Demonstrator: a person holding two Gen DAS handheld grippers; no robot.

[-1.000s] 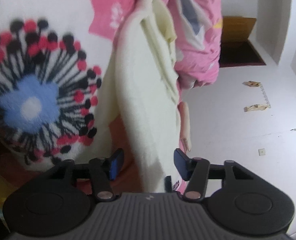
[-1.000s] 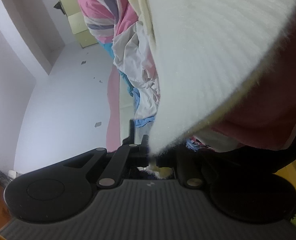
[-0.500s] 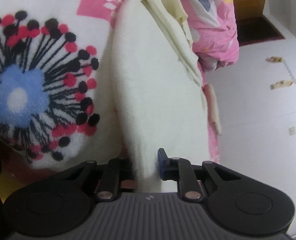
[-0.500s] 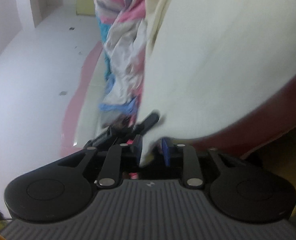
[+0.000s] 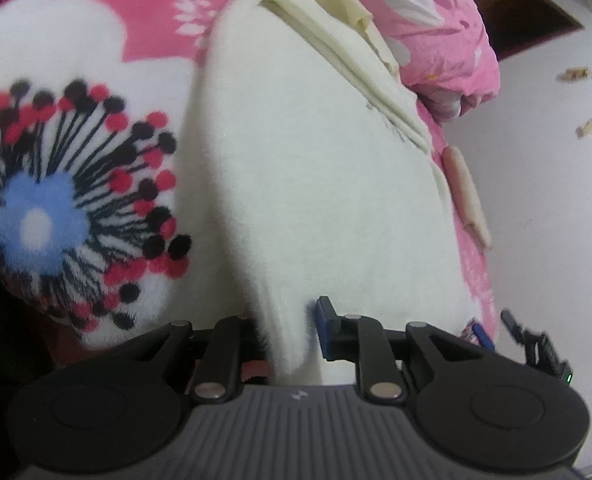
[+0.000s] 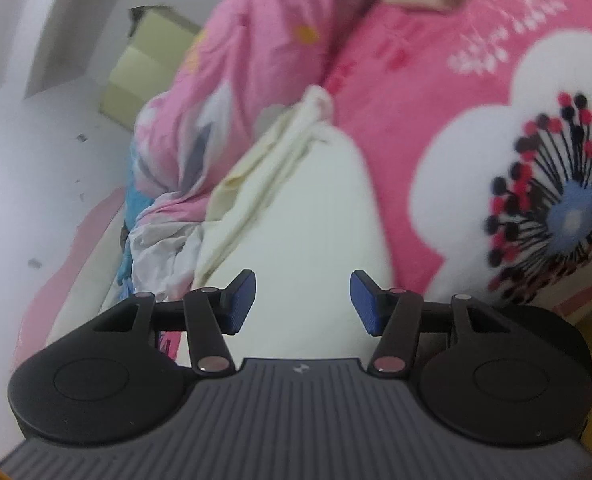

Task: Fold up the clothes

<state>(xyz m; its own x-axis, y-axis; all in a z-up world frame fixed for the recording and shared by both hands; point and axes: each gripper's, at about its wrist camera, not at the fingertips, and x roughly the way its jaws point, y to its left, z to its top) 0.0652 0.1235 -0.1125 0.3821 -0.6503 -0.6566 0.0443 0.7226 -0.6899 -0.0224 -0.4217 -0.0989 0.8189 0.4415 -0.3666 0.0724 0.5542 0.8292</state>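
Cream garment (image 5: 319, 184) has just been released by right gripper (image 6: 303, 300), jaws opened and now empty; left gripper (image 5: 292, 332) pinched onto near edge, fold presumably continuing one-handed.

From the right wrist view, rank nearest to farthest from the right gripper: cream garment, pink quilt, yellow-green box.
1. Cream garment, directly beyond the open right gripper.
2. Pink quilt, bunched up beyond it, left.
3. Yellow-green box, far upper left, on the floor.
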